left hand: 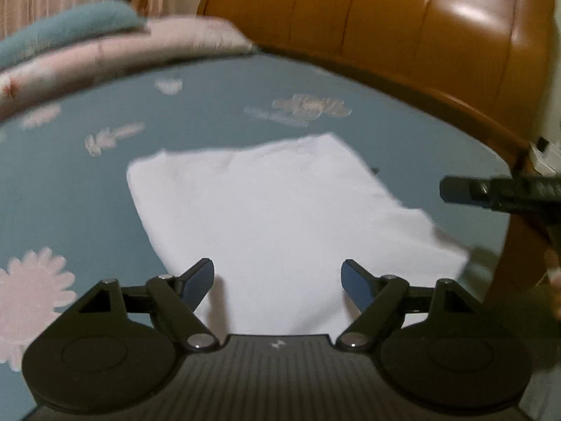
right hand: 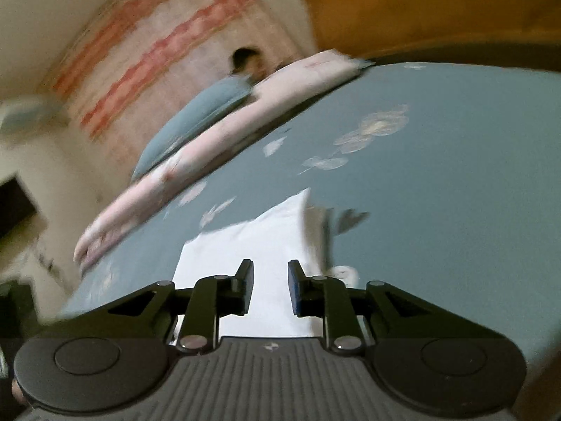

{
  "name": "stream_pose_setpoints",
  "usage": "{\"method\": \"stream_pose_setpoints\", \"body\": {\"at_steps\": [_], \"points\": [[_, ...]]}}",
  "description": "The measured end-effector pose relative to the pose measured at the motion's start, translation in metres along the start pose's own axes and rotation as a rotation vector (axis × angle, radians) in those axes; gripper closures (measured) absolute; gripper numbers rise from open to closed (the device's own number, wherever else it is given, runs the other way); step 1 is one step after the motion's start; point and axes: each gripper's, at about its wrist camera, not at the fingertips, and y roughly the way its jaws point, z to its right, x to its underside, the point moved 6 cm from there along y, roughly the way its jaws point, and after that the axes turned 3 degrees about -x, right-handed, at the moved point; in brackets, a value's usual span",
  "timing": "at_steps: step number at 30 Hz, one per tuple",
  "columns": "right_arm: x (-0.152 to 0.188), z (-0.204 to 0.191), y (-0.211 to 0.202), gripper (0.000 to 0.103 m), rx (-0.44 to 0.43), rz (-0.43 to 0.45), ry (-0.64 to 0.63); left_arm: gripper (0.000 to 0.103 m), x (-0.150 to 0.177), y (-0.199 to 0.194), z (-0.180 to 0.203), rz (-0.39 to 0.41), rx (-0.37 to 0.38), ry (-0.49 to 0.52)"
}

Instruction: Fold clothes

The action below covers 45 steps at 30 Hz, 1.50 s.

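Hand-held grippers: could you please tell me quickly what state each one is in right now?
Left hand-held gripper: open wide, holding nothing, above the folded white garment.
Right hand-held gripper: open narrowly, nothing pinched.

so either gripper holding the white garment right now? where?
Neither. Left gripper open above white garment; right gripper narrowly open, nothing visibly pinched.

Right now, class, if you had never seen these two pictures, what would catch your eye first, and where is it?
The bright white folded garment stands out most, lying flat in the middle of the blue flowered bedsheet. Next come the left tongs, spread wide just above its near edge with nothing between them. Behind, pink and blue quilts are piled along the bed's far side, beside a glossy wooden headboard.
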Motion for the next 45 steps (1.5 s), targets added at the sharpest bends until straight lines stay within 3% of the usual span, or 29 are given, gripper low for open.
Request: {"method": "stream_pose_setpoints", "body": {"at_steps": [4, 7, 10, 13, 17, 18, 23, 25, 28, 31, 34, 37, 41, 44, 45], "points": [[0.029, 0.013, 0.036, 0.081, 0.033, -0.12, -0.025, 0.023, 0.006, 0.007, -0.011, -0.003, 0.046, -0.049], [0.035, 0.023, 0.035, 0.081, -0.019, -0.093, 0.014, 0.023, -0.001, -0.006, -0.017, 0.024, 0.024, -0.044], [0.035, 0.026, 0.035, 0.08, -0.039, -0.085, 0.02, 0.023, -0.009, -0.003, -0.022, 0.042, 0.065, -0.062], [0.034, 0.02, 0.039, 0.08, -0.031, -0.078, 0.003, 0.023, -0.004, 0.021, -0.027, -0.017, 0.05, -0.087], [0.031, 0.015, 0.036, 0.079, -0.014, -0.081, -0.034, 0.023, -0.019, 0.015, -0.027, -0.002, 0.053, -0.075], [0.029, 0.013, 0.035, 0.074, -0.012, -0.083, -0.047, 0.023, -0.028, 0.011, -0.028, 0.021, 0.058, -0.059], [-0.009, -0.013, 0.047, 0.07, 0.013, -0.073, -0.234, 0.023, -0.065, 0.031, -0.045, 0.052, 0.035, -0.064], [-0.034, -0.021, 0.063, 0.07, 0.029, -0.053, -0.323, 0.023, -0.072, 0.045, -0.052, 0.05, 0.036, -0.081], [-0.06, -0.022, 0.1, 0.07, 0.041, -0.093, -0.393, 0.023, -0.074, 0.069, -0.065, 0.039, 0.025, -0.111], [-0.068, -0.011, 0.141, 0.07, 0.054, -0.16, -0.407, 0.023, -0.067, 0.08, -0.075, 0.045, 0.021, -0.136], [-0.067, 0.015, 0.174, 0.07, 0.125, -0.204, -0.386, 0.023, -0.063, 0.085, -0.079, 0.058, 0.035, -0.13], [-0.072, 0.025, 0.176, 0.07, 0.147, -0.178, -0.359, 0.023, -0.069, 0.08, -0.079, 0.068, 0.034, -0.128], [-0.079, 0.018, 0.164, 0.069, 0.152, -0.121, -0.364, 0.023, -0.087, 0.063, -0.063, 0.129, 0.139, -0.116], [-0.079, 0.011, 0.155, 0.068, 0.1, -0.114, -0.364, 0.022, -0.099, 0.072, -0.046, 0.11, 0.239, -0.101], [-0.079, 0.011, 0.154, 0.068, 0.096, -0.124, -0.357, 0.022, -0.1, 0.082, -0.046, 0.092, 0.235, -0.106]]}}
